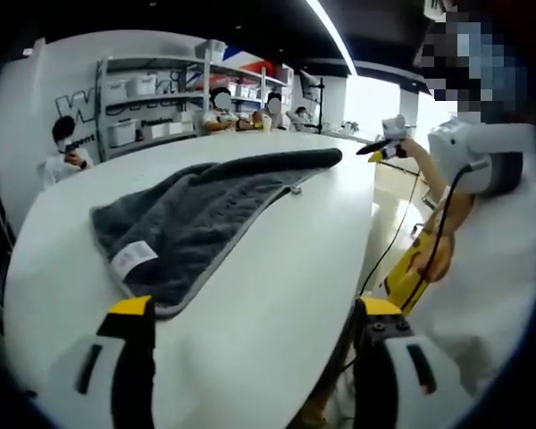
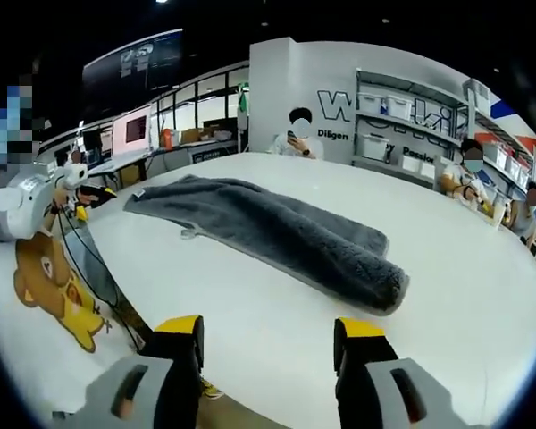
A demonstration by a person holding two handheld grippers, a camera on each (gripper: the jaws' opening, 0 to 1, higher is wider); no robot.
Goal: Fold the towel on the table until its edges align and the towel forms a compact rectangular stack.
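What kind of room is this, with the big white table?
Probably an office or lab workroom. A grey towel lies on a big white table, metal shelves hold storage boxes, and people sit along the walls.

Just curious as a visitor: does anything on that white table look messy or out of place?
Only the dark grey fluffy towel: it lies loosely folded on the white table, edges uneven and one end bunched up. Nothing spilled or damaged.
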